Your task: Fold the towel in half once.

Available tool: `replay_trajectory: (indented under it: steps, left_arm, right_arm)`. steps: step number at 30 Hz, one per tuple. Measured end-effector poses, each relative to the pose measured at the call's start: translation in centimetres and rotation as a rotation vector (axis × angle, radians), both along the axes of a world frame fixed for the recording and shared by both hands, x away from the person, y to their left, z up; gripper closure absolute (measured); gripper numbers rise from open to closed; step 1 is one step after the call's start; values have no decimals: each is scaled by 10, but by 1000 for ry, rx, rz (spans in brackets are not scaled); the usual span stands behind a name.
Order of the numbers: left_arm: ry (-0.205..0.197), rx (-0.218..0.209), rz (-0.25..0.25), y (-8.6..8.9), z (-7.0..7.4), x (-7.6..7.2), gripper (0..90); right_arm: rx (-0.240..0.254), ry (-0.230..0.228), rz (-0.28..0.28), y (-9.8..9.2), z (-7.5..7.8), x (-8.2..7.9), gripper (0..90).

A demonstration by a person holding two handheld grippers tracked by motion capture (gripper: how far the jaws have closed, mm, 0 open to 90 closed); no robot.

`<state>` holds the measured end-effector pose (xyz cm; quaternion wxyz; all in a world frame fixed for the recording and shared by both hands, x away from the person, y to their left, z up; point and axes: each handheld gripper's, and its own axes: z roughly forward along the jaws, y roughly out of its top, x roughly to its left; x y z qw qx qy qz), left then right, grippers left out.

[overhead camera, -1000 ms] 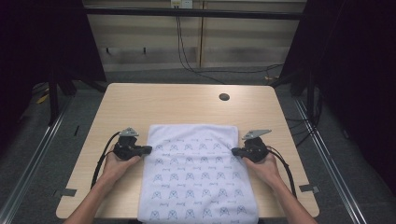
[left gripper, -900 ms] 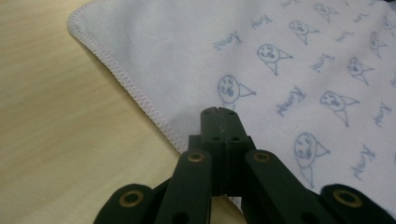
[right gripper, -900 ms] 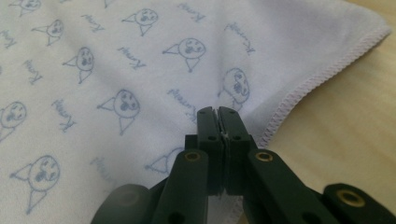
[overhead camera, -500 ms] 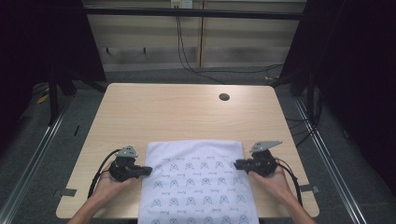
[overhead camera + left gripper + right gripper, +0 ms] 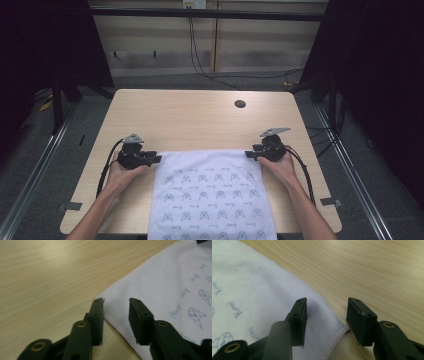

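A white cloth (image 5: 210, 195) printed with small blue cat faces lies flat on the near half of the wooden table (image 5: 190, 120) and hangs over its near edge. My left gripper (image 5: 156, 159) rests at the cloth's far left corner. Its jaws have just been opening; in the left gripper view (image 5: 116, 300) they stand apart over the hemmed corner (image 5: 162, 285), pads off it. My right gripper (image 5: 248, 154) sits at the far right corner. Its jaws (image 5: 327, 299) have also just been opening, and the cloth's edge (image 5: 249, 285) lies loose beneath them.
A dark round hole (image 5: 240, 104) is set in the table's far right part. Bare wood stretches beyond the cloth. Metal rails (image 5: 45, 165) run along the floor on both sides, and cables (image 5: 210, 65) trail behind the table.
The cloth's far edge slid toward the person. Both hands drew back toward the near edge, then returned to the far corners, and both pairs of jaws went from shut to open.
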<state>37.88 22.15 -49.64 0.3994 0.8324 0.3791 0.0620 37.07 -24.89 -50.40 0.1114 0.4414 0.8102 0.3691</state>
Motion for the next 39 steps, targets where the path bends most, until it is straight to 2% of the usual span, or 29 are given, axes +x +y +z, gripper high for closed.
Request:
replay_trajectory:
  steps: [1,3,4,5,6,8,10,12,13,15,16,17,19,21,26,29,33,35,36,38,39]
  left_arm:
    - [-11,21,14,-2,-1,2,601]
    - [1,-10,18,-4,-4,6,571]
    - [0,-3,21,-5,-5,6,560]
    - [-13,25,-10,-7,-6,5,549]
    - [-2,15,-17,-9,-6,4,552]
    - [-4,26,-33,-12,-5,0,553]
    - [-8,48,-63,-16,-4,-3,634]
    - [8,46,-90,-19,-4,-6,839]
    - [20,34,-90,-20,-4,-7,870]
    - [31,-1,-89,-16,-2,-5,875]
    - [30,-25,-75,-14,0,-4,874]
    - [21,-73,-61,-10,5,-3,875]
    - [2,-105,-46,-5,15,0,876]
    - [-29,-127,-23,-5,30,5,876]
    - [-131,-186,32,-5,78,30,876]
    - [-177,-180,49,-9,106,46,876]
    - [-243,-255,82,-14,145,65,877]
    - [-264,-280,90,-15,160,71,877]
    - [-275,-278,97,-16,172,75,877]
    - [-304,-281,86,-17,191,76,877]
    - [-318,-305,95,-16,201,76,877]
  right_arm:
    - [-5,3,10,1,1,-1,604]
    - [-18,8,22,3,2,-3,708]
    - [-8,14,34,3,1,-4,743]
    - [-7,17,36,3,1,-5,786]
    - [7,22,43,3,1,-7,825]
    - [20,43,51,3,1,-10,852]
    - [20,53,58,4,2,-11,861]
    - [56,57,64,2,4,-12,865]
    - [69,62,59,1,7,-12,867]
    - [99,50,60,-1,13,-13,868]
    - [115,40,55,-3,19,-13,869]
    - [124,32,55,-5,22,-13,870]
    - [135,9,47,-10,33,-11,870]
    - [150,-8,35,-13,44,-7,870]
    - [174,-104,-7,-17,90,15,870]
    - [174,-157,-34,-20,121,30,870]
    - [184,-219,-72,-23,158,48,871]
    - [188,-238,-88,-24,176,57,871]
    - [189,-254,-96,-24,185,60,871]
    - [238,-292,-101,-26,205,64,873]
    - [239,-304,-106,-27,211,64,872]
